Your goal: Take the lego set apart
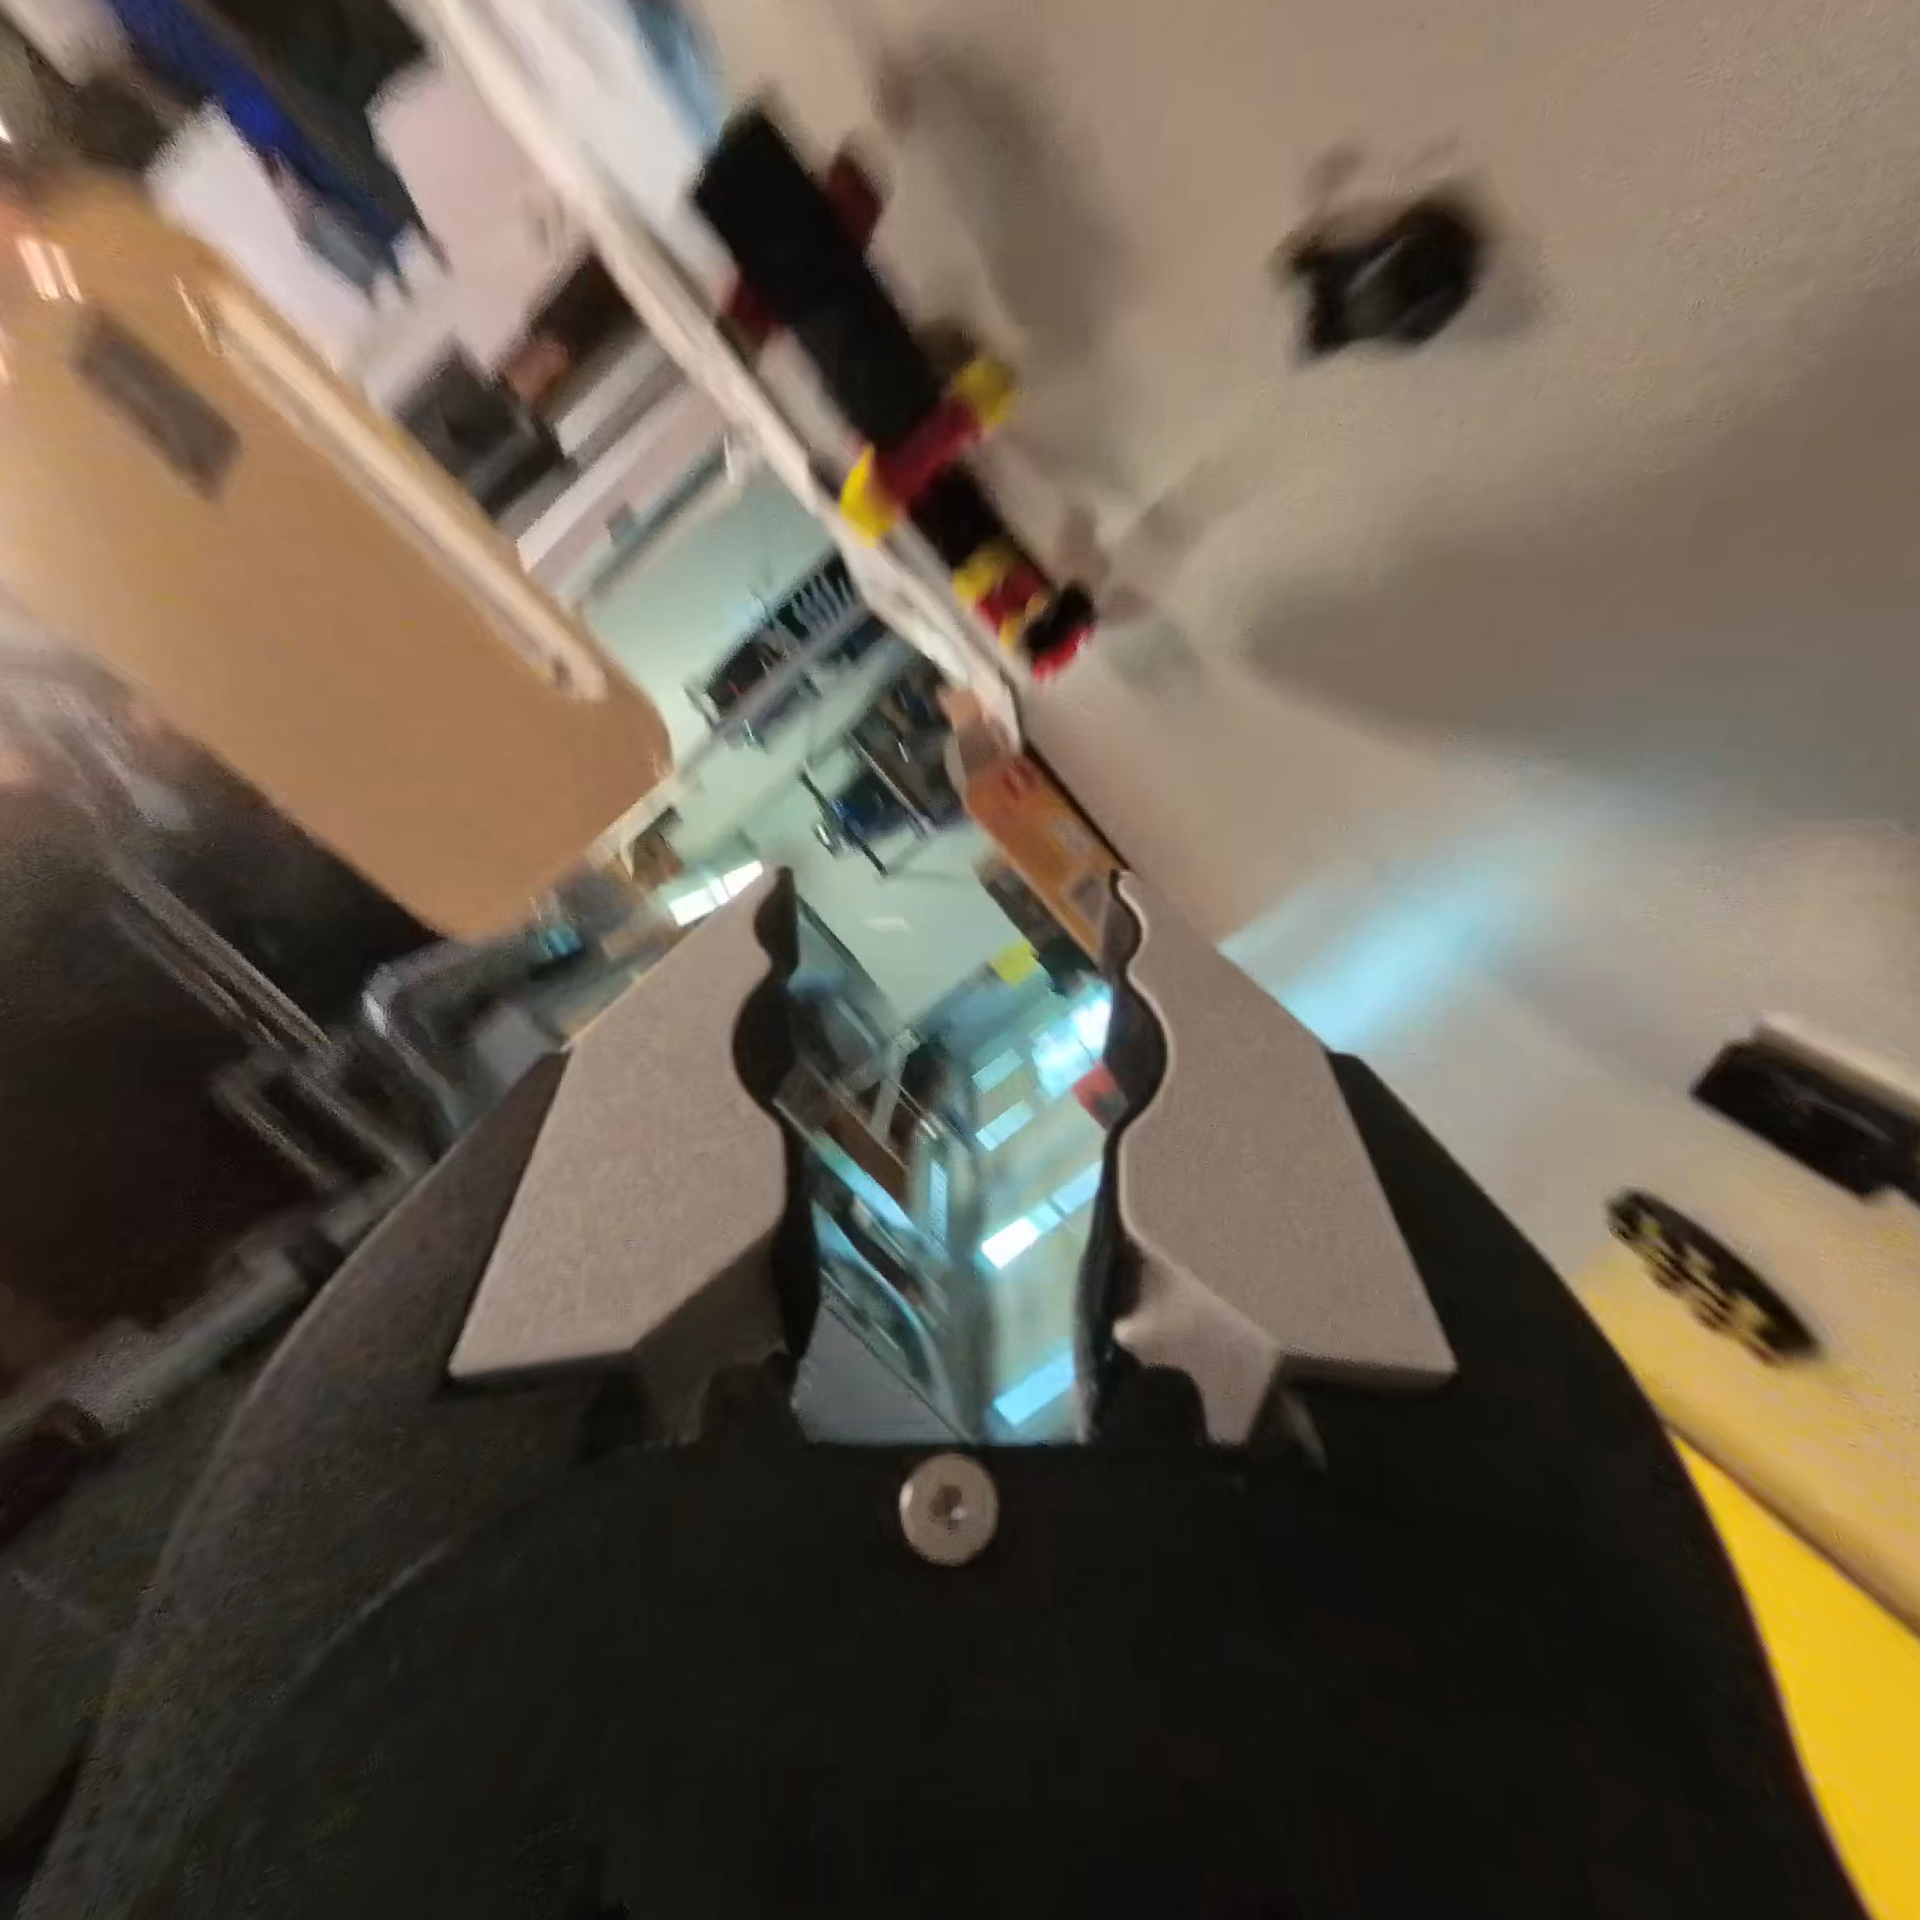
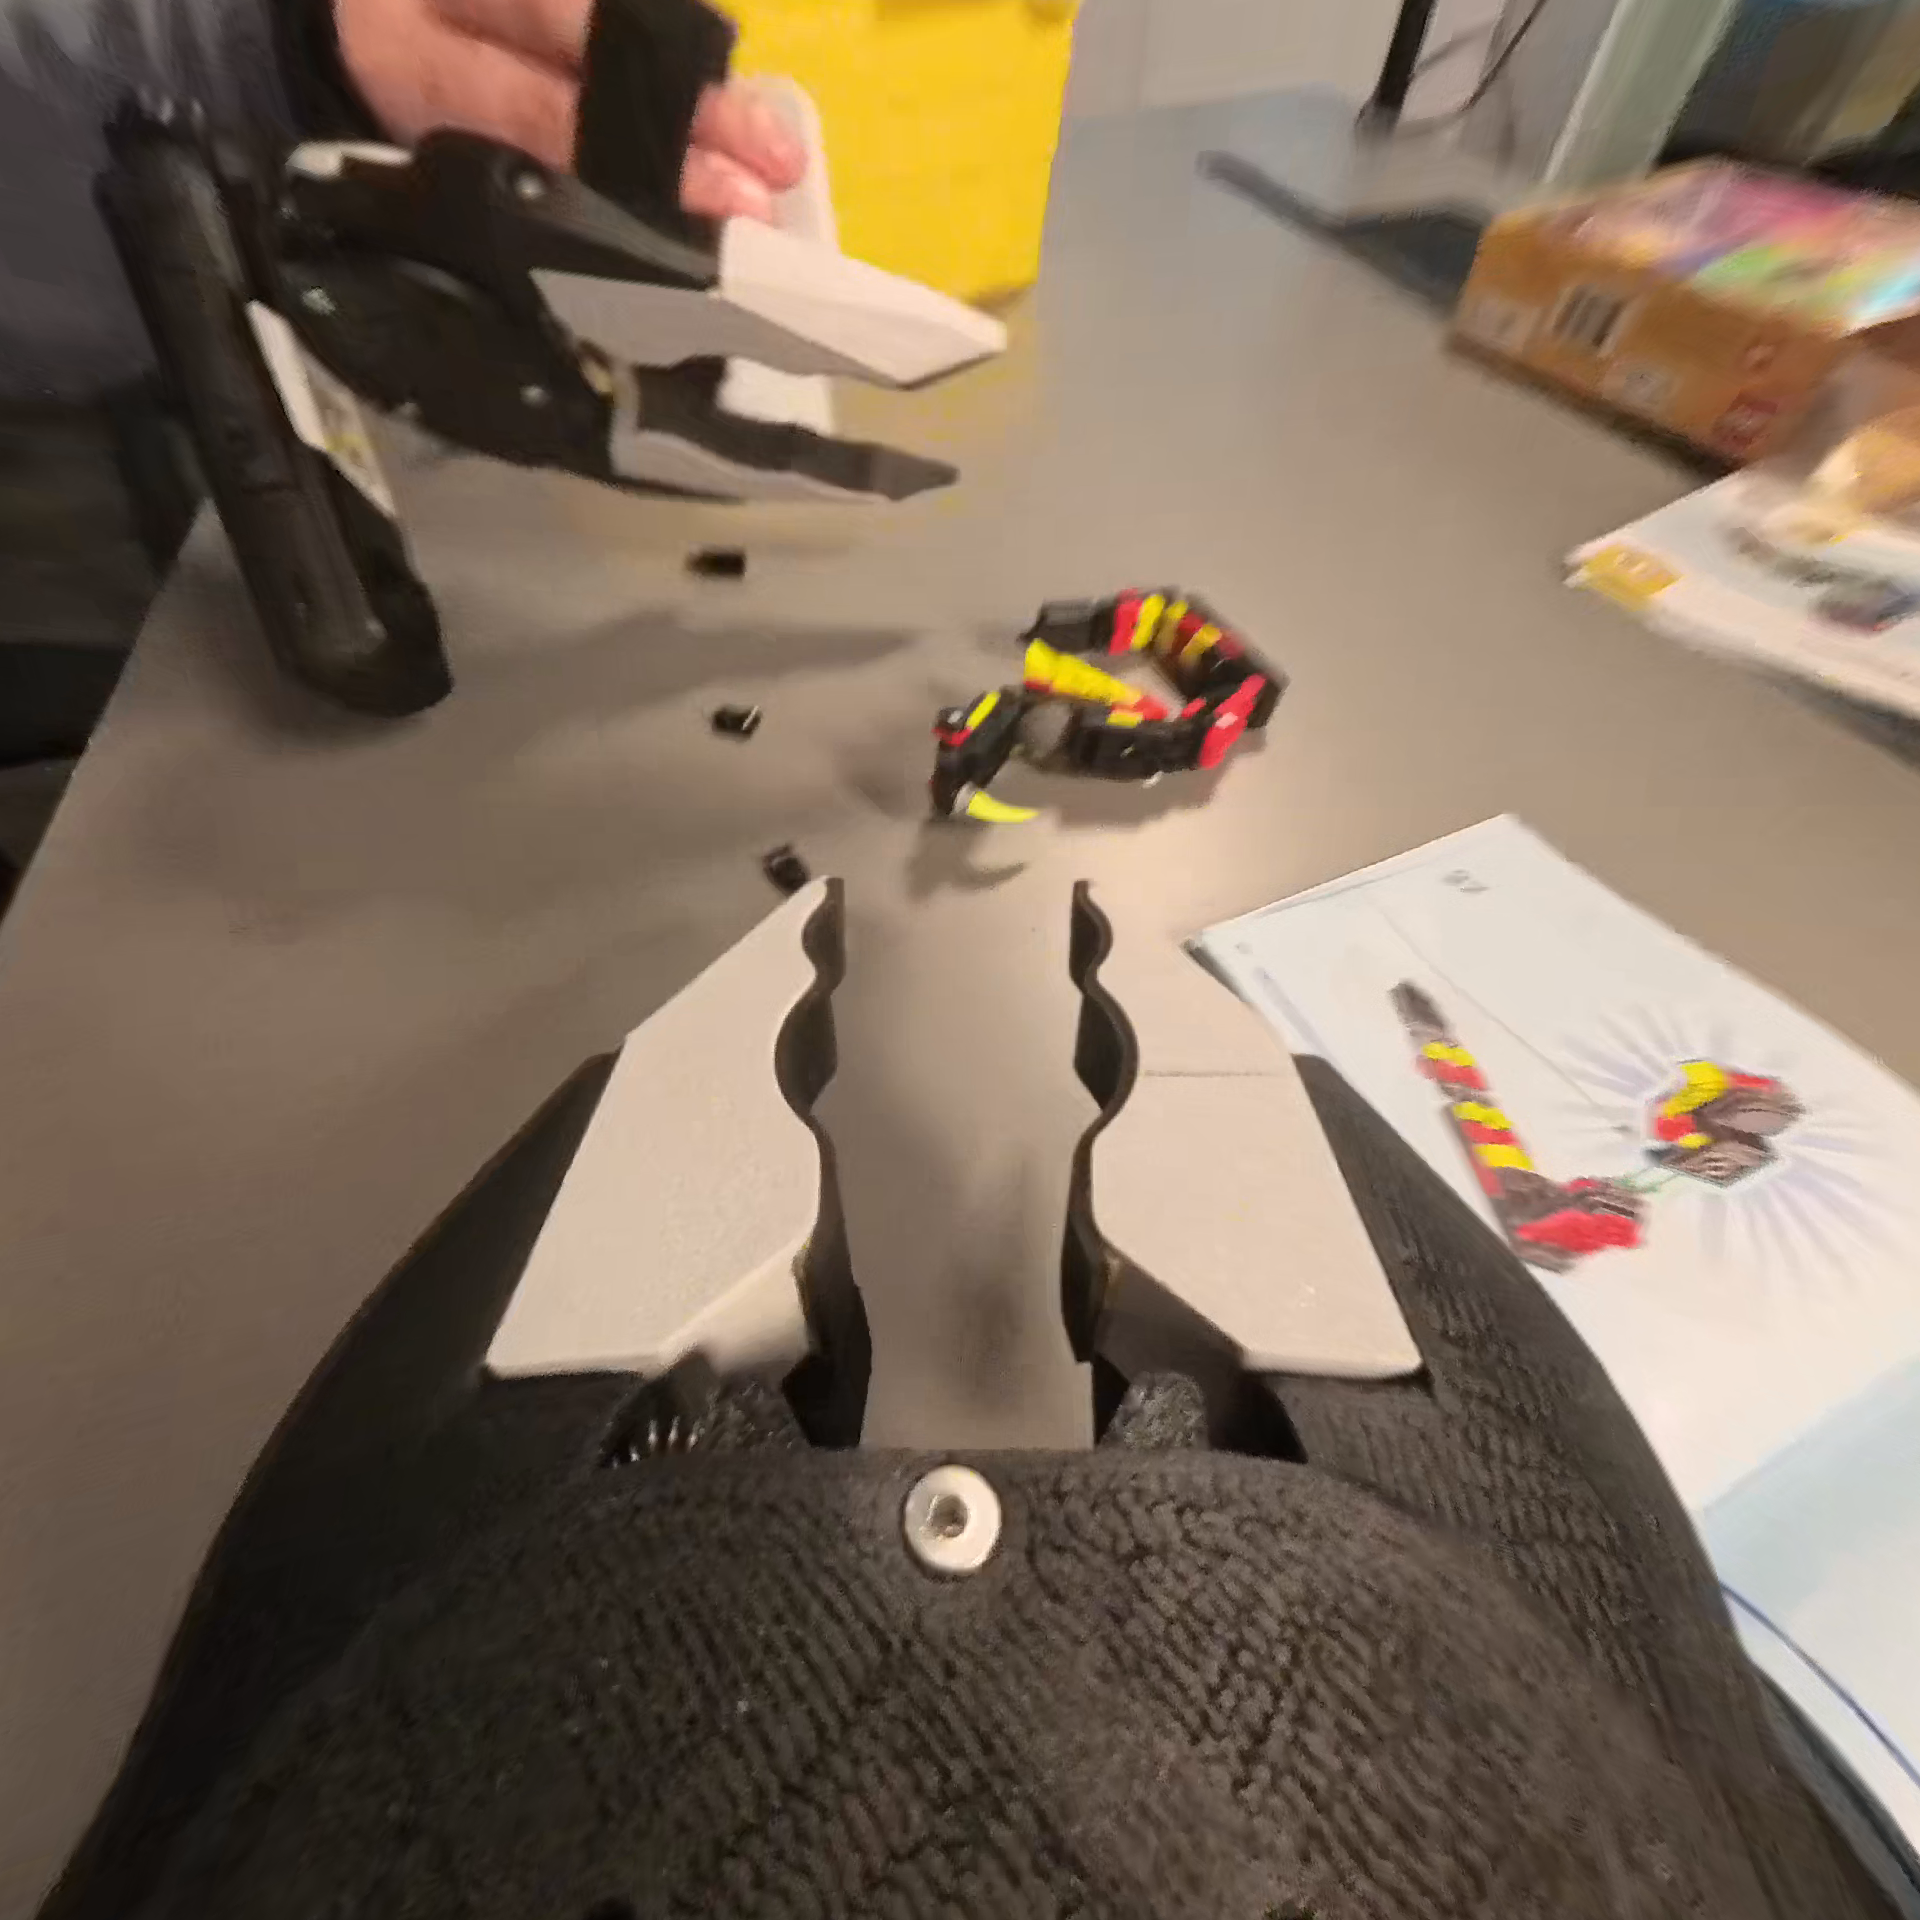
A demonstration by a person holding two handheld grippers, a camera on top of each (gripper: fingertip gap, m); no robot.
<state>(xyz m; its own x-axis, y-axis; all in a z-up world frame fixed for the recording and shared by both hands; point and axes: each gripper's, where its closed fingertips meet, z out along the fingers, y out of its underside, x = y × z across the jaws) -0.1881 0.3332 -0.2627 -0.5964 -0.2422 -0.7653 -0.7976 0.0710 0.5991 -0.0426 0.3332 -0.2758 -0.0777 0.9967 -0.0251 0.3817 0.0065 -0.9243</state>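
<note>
**Snake ahead of the right gripper, left gripper held off to the side**

Though both views are smeared by motion, the layout reads clearly enough. Farthest left in the right wrist view, a hand (image 2: 540, 83) holds the left gripper (image 2: 935, 416) tilted above the table (image 2: 312, 987), its fingers parted with nothing between them; its own camera looks past the table edge into the room, with the snake (image 1: 914, 436) off to its upper right. Next come three small black bits (image 2: 717, 562) (image 2: 736, 719) (image 2: 784, 865), loose on the table in a rough line. Right of them the lego snake (image 2: 1107, 701) lies curled, black with red and yellow bands, its long axis running roughly left to right across the view, head and yellow fang turned toward the camera. It sits ahead of the right gripper (image 2: 951, 894) and a little to the right, apart from the tips. That gripper is open and empty. A booklet (image 2: 1662, 1039) lies at the right.

Judging by this, the right gripper is the nearer and better aimed; a short reach forward would likely meet the head end first.
</note>
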